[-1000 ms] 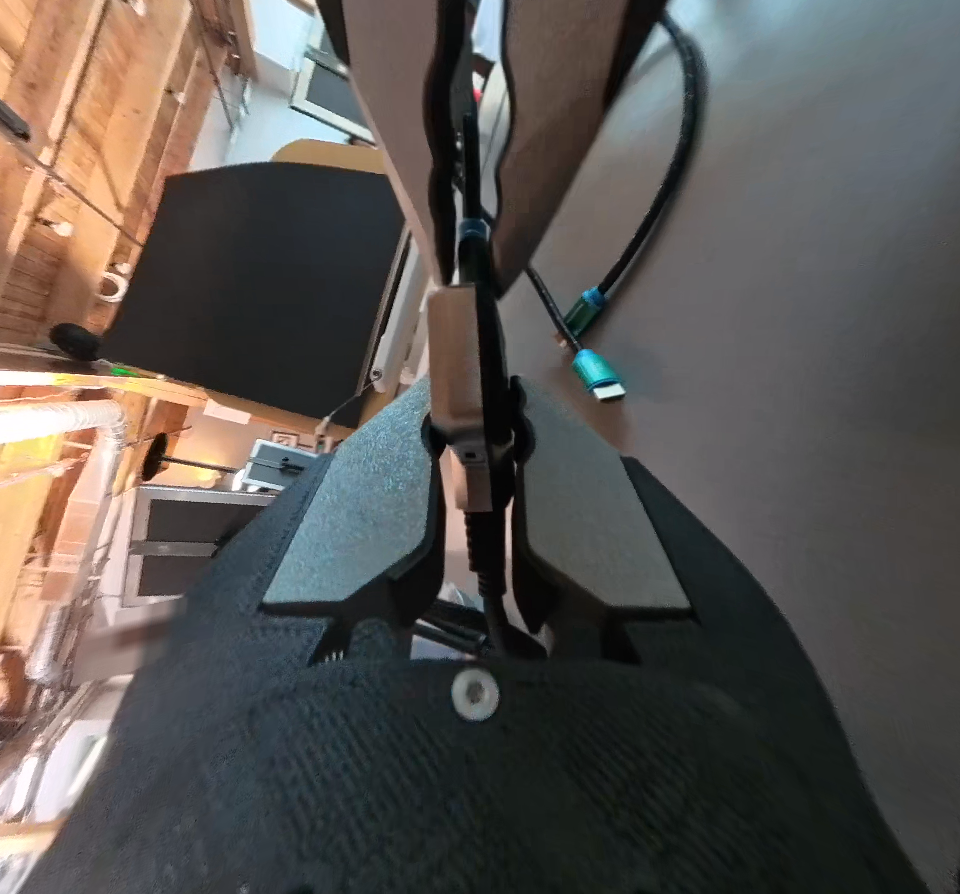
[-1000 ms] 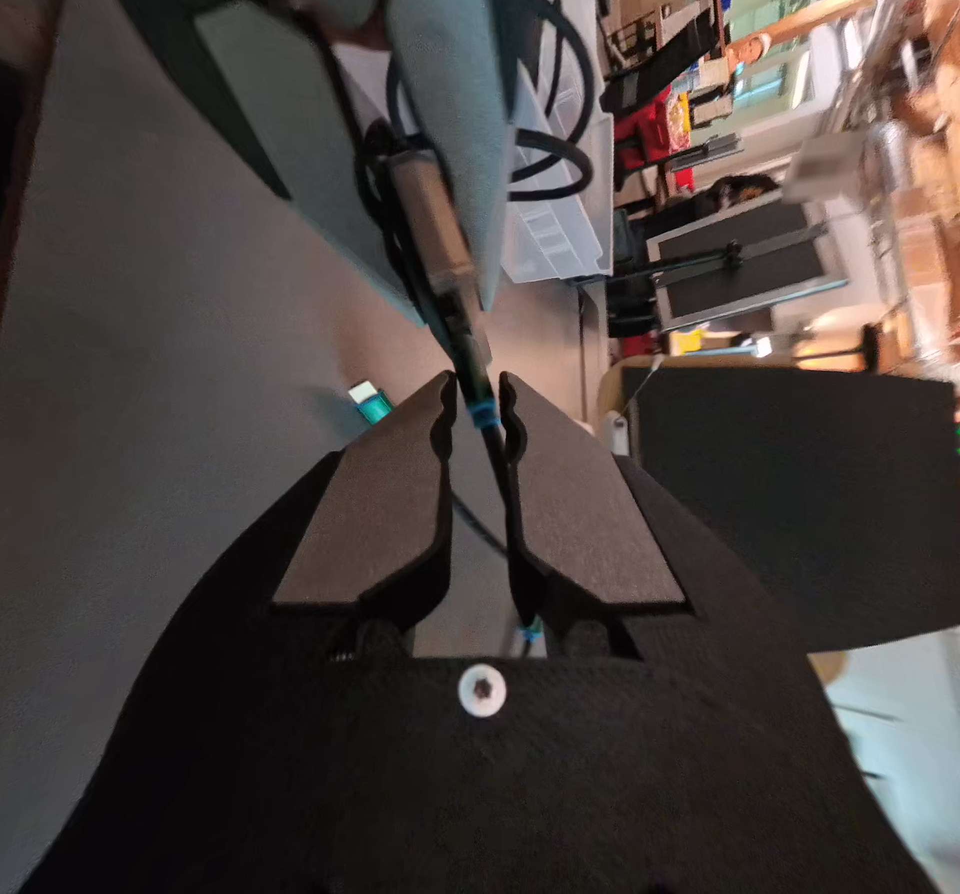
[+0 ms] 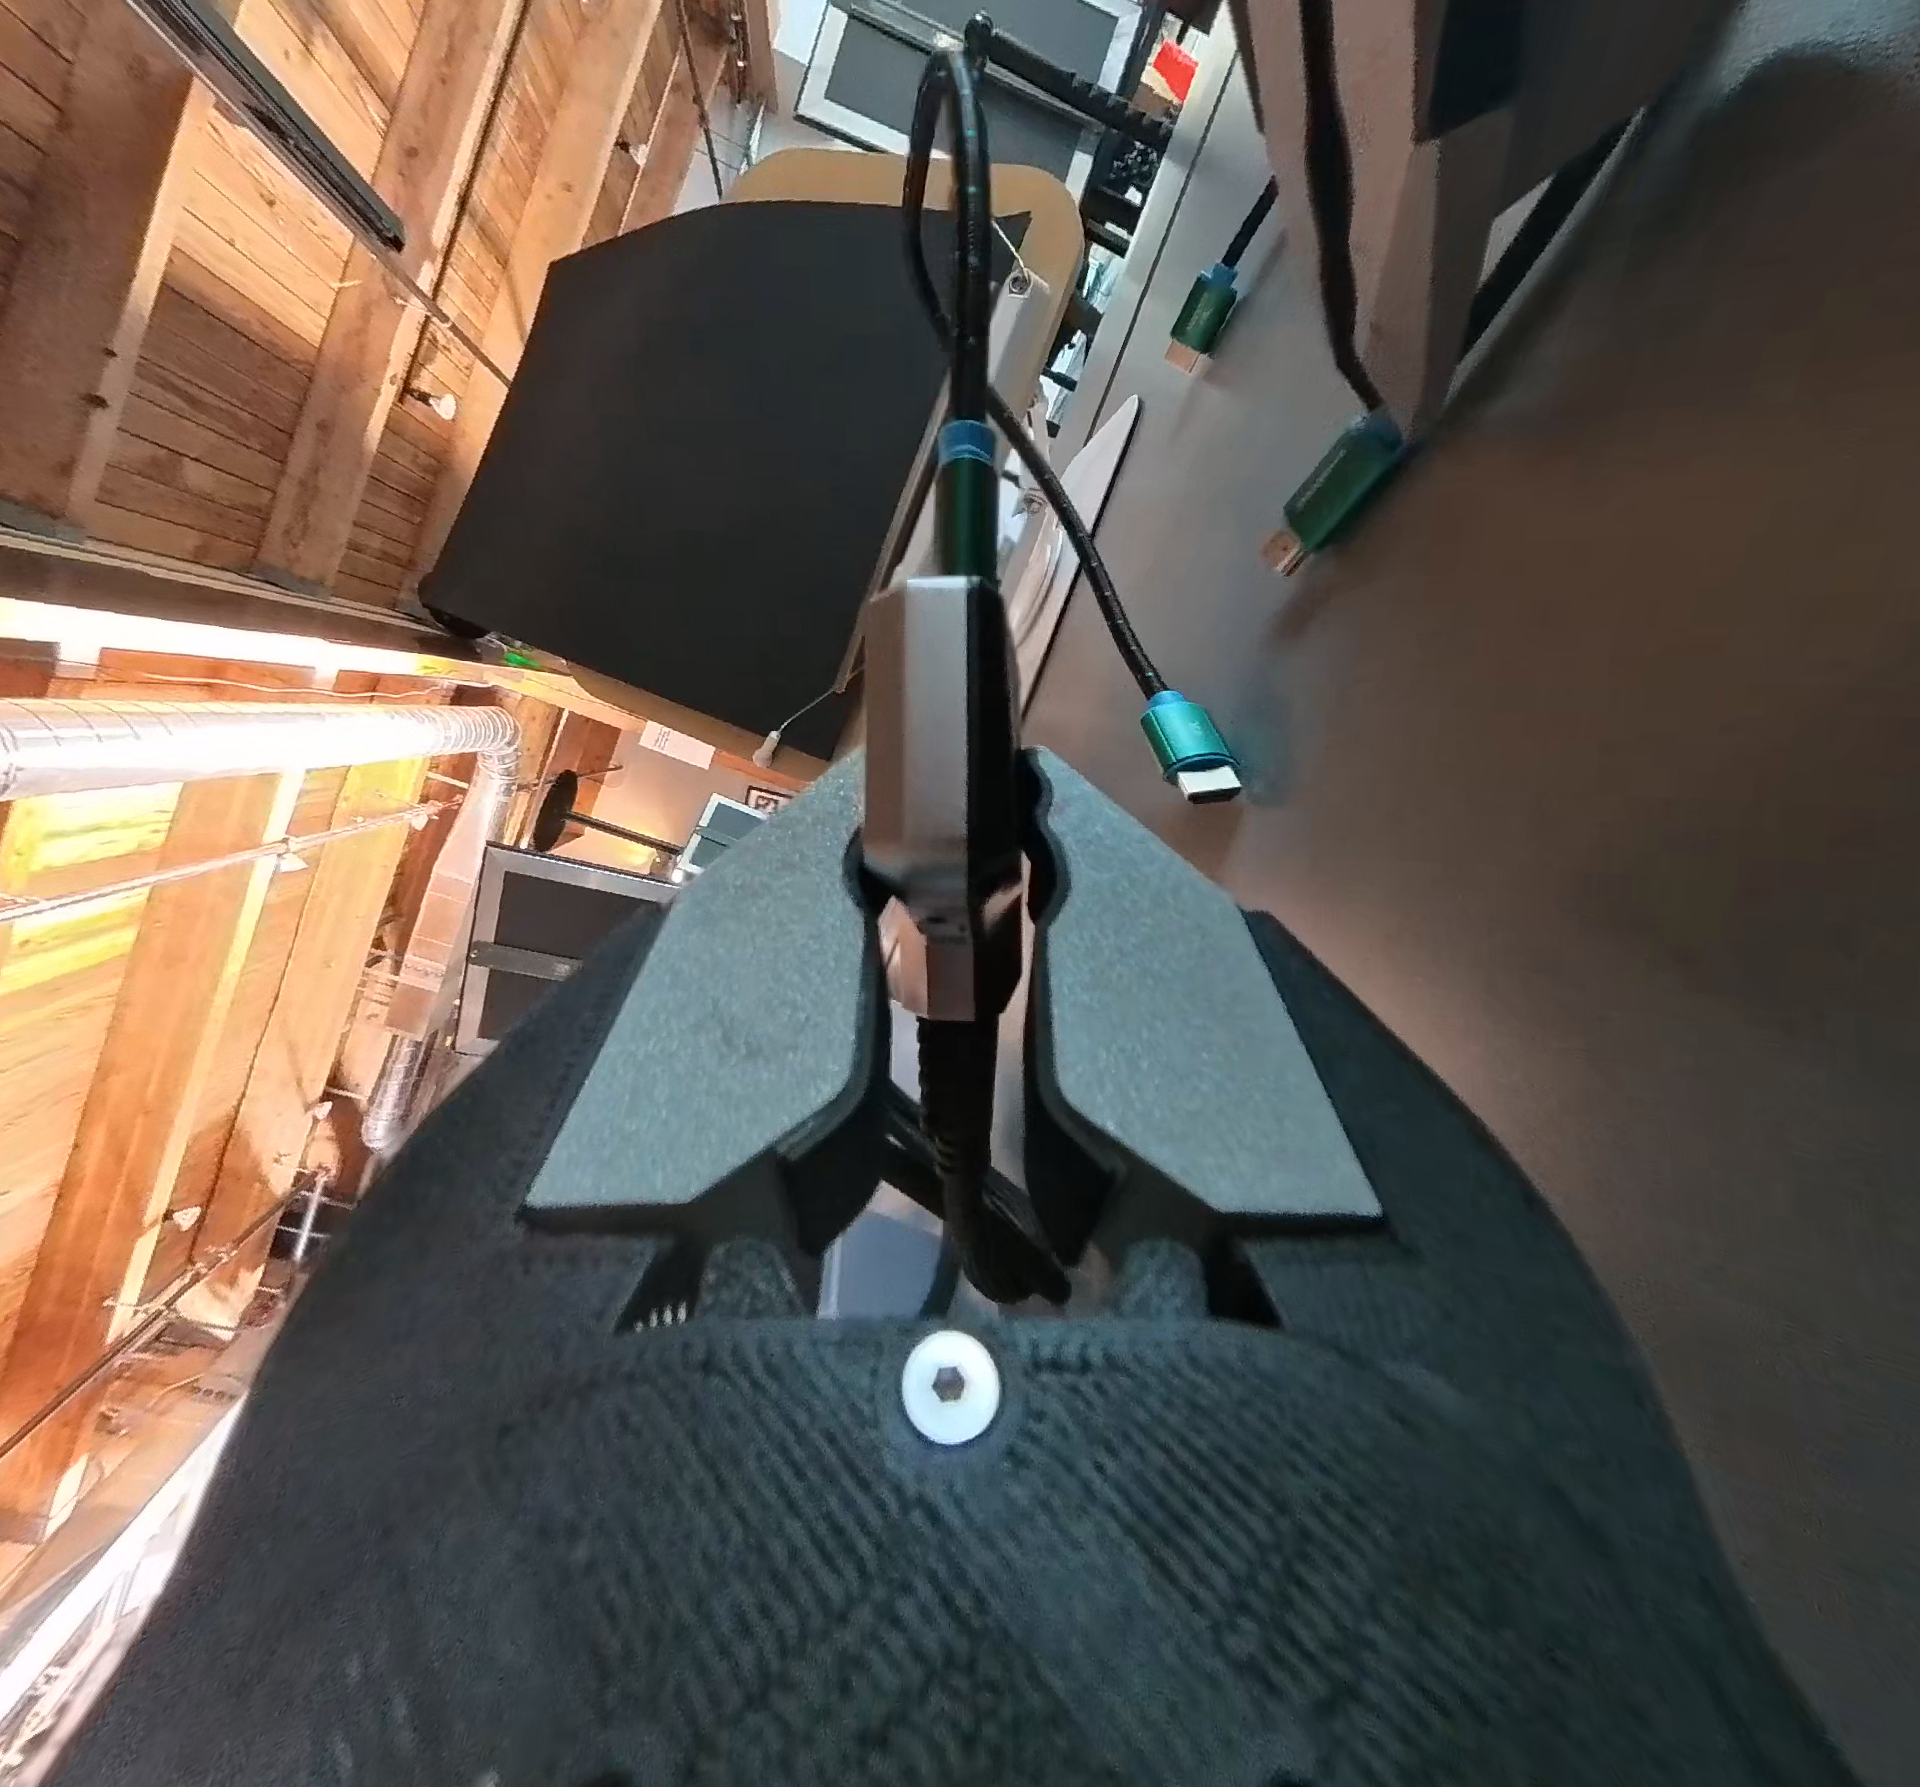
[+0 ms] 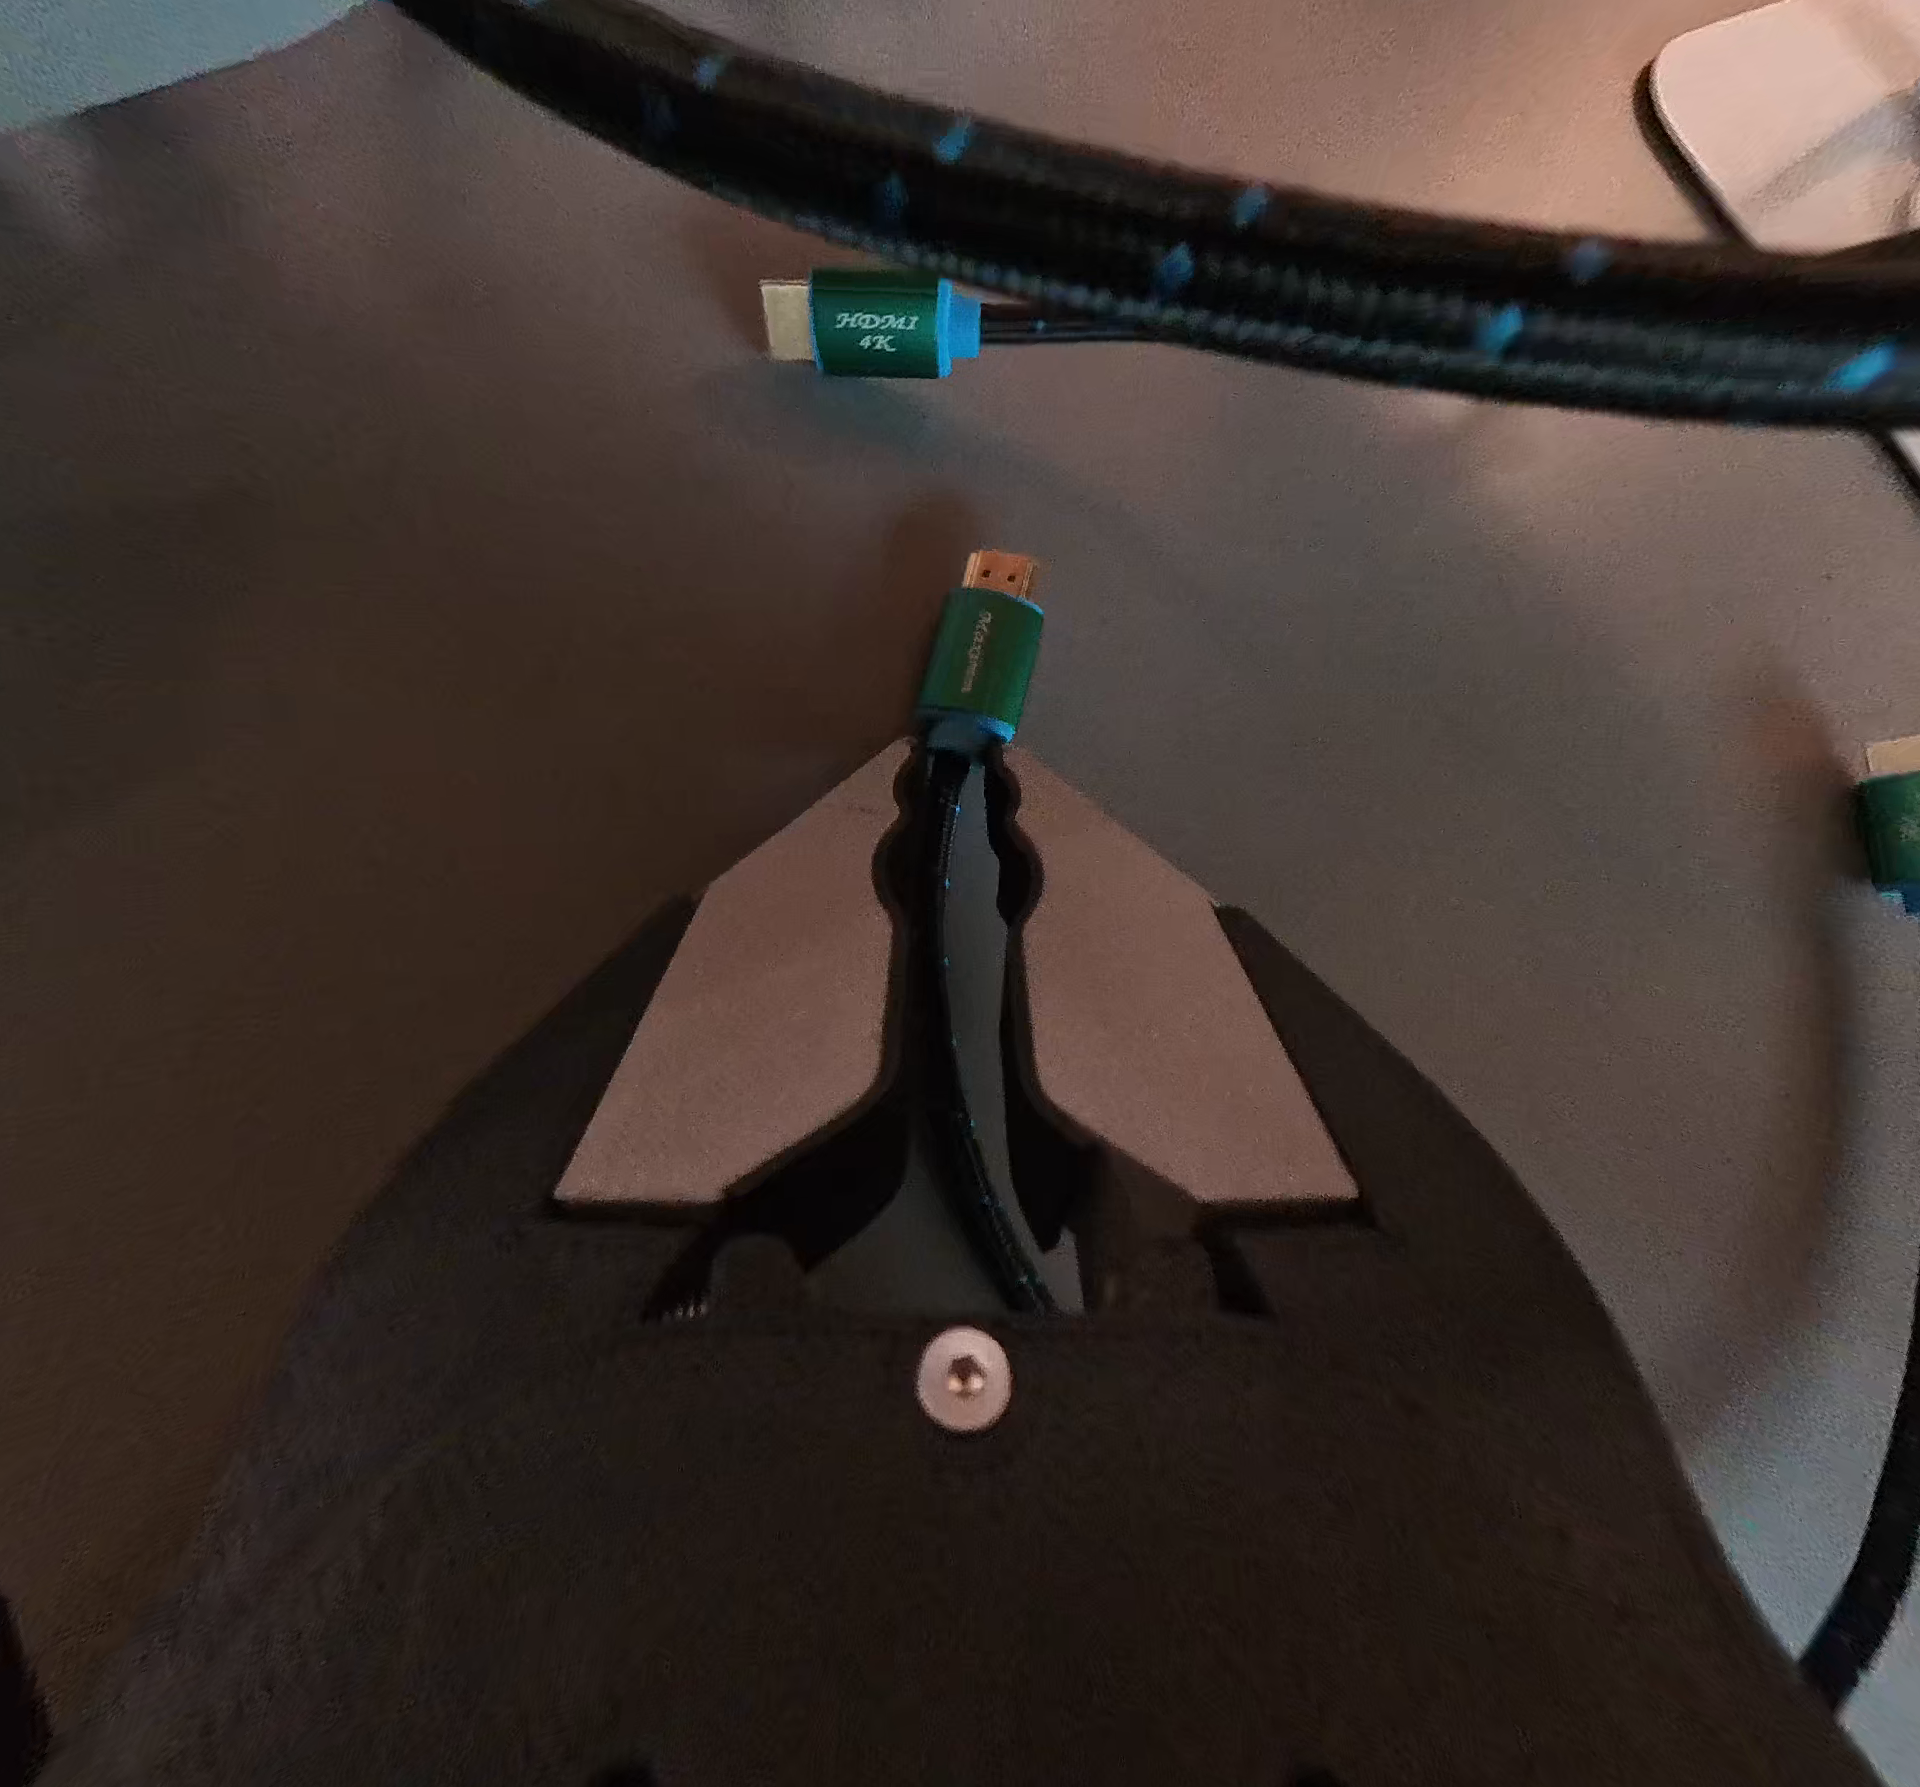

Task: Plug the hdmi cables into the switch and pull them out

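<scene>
Holding the switch (image 3: 940,750), the left gripper (image 3: 951,838) pinches this small grey and black box between its two fingers (image 3: 748,999), and both fingers press on its sides. The switch sticks out past the fingertips, up in the air beside the table (image 3: 1558,906). One cable plug (image 3: 966,511), dark green with a blue ring, sits in the far end of the switch, and its black cable (image 3: 935,179) loops up and away. Another black cable runs out of the near end of the switch, back between the fingers.

On the table, a loose plug (image 3: 1190,745) with a green body and a silver tip hangs just past the switch. Two more green plugs (image 3: 1335,496) lie farther off on the dark table top.

The right gripper (image 4: 951,781) is nearly pressed together, and it pinches a thin black cable (image 4: 951,1010) just behind a green plug (image 4: 987,657). That plug has a gold tip and points away from the gripper, low over the table. A thick black cable (image 4: 1039,210) with blue specks crosses the top of the right wrist view. Another green plug (image 4: 883,324) with a blue collar lies flat on the table past it. One more green plug (image 4: 1891,828) peeks in at the right edge.
</scene>
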A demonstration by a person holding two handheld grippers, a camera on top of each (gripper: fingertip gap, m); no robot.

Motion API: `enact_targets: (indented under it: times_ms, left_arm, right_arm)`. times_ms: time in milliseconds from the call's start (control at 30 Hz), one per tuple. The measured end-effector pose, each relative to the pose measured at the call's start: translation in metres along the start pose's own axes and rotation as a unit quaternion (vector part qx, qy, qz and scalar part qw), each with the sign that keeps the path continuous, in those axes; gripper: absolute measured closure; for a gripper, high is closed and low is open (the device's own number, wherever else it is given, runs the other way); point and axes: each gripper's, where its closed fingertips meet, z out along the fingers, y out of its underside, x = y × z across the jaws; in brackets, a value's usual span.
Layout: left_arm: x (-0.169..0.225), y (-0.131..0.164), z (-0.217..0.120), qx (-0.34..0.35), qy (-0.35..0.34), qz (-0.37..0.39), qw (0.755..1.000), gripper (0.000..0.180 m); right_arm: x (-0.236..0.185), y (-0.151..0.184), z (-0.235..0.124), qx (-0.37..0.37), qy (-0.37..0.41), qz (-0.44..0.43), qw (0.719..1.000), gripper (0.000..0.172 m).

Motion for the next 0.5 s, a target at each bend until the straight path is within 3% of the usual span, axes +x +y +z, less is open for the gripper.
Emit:
enact_targets:
  times_ms: [333,500]
  left_arm:
    - [0.028,-0.001,0.005,-0.006,0.050,0.057,0.997,0.161]
    - [0.041,-0.010,0.004,0.009,0.052,0.137,0.989,0.161]
  right_arm:
    - [-0.055,0.002,-0.057,0.074,-0.115,-0.137,0.981,0.164]
    - [-0.076,-0.015,-0.065,0.077,-0.148,-0.158,0.973,0.165]
